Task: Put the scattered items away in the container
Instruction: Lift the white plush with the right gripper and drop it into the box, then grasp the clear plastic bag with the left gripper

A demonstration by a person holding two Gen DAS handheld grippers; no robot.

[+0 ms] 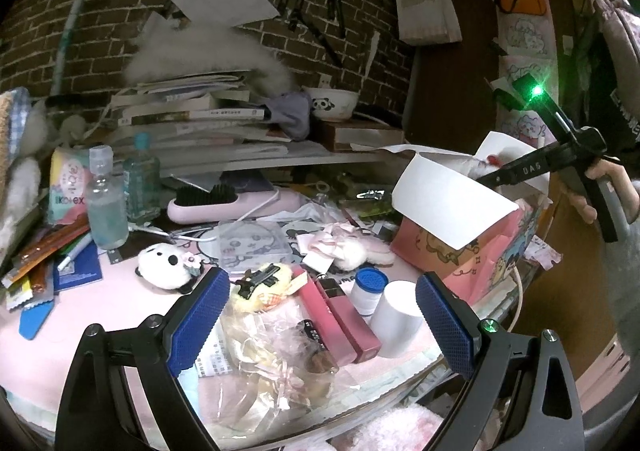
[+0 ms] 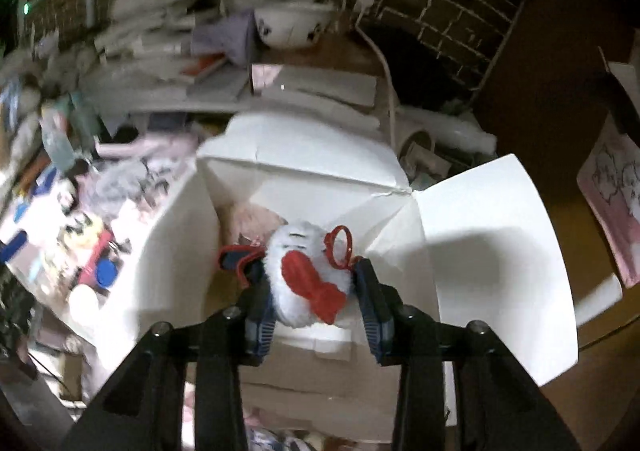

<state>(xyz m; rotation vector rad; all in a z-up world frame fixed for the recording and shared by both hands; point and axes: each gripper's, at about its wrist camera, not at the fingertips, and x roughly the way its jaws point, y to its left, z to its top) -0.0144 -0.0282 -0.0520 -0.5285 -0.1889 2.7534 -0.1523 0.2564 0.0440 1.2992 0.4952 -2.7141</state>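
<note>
Cluttered surface (image 1: 120,291) left of box (image 2: 304,179): right gripper (image 2: 312,271) directly above its opening, jaws clamped on plush (image 2: 308,275); left gripper (image 1: 320,315) agape, empty.

The box (image 1: 460,227) stands at the right end of the desk (image 1: 120,291), flaps folded outward. The right tongs (image 2: 314,277) reach over its opening with a plush toy (image 2: 308,271) between the fingers, above another soft thing lying inside. Left of the box, near the front edge, a cup (image 1: 396,319) lies beside a small jar (image 1: 370,289), with two flat cases (image 1: 340,319) just left of them. A crinkled bag (image 1: 272,363) sits between the left tongs (image 1: 320,323). Further left lies a panda plush (image 1: 168,263), behind it two bottles (image 1: 106,203). A hairbrush (image 1: 232,203) lies behind the middle, and stacked books (image 1: 192,119) with a bowl (image 1: 334,103) on the shelf behind
</note>
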